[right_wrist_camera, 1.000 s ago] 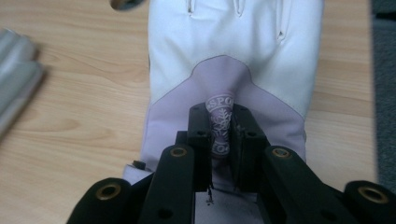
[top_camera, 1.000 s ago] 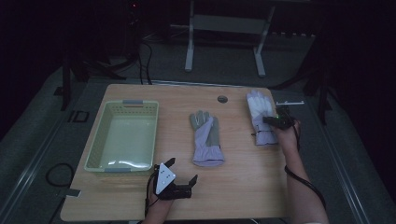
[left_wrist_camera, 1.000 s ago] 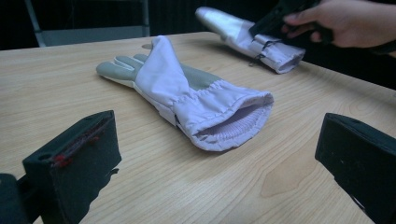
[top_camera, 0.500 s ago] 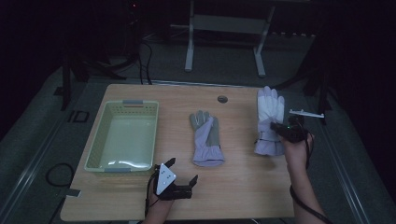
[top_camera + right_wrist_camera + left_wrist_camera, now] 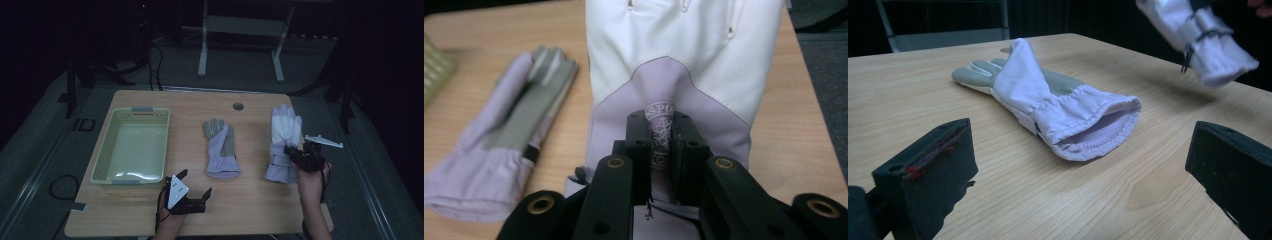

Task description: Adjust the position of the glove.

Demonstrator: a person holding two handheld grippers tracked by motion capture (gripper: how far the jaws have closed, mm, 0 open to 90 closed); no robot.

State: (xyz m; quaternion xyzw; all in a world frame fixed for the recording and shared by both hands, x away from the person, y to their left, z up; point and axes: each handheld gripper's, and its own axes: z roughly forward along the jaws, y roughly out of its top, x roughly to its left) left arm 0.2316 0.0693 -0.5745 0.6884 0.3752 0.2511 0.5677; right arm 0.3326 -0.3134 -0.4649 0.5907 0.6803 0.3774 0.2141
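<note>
Right gripper view: right gripper (image 5: 663,150) fingers pinch white glove (image 5: 684,55) fabric, lifting it clear, likely bound for basket (image 5: 102,160). Left gripper (image 5: 192,192) fingers apart, facing grey glove (image 5: 1048,100).

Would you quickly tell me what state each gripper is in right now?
Left gripper: open, holding nothing, near the table's front edge.
Right gripper: shut on the white glove, pinching a fold near its cuff.
</note>
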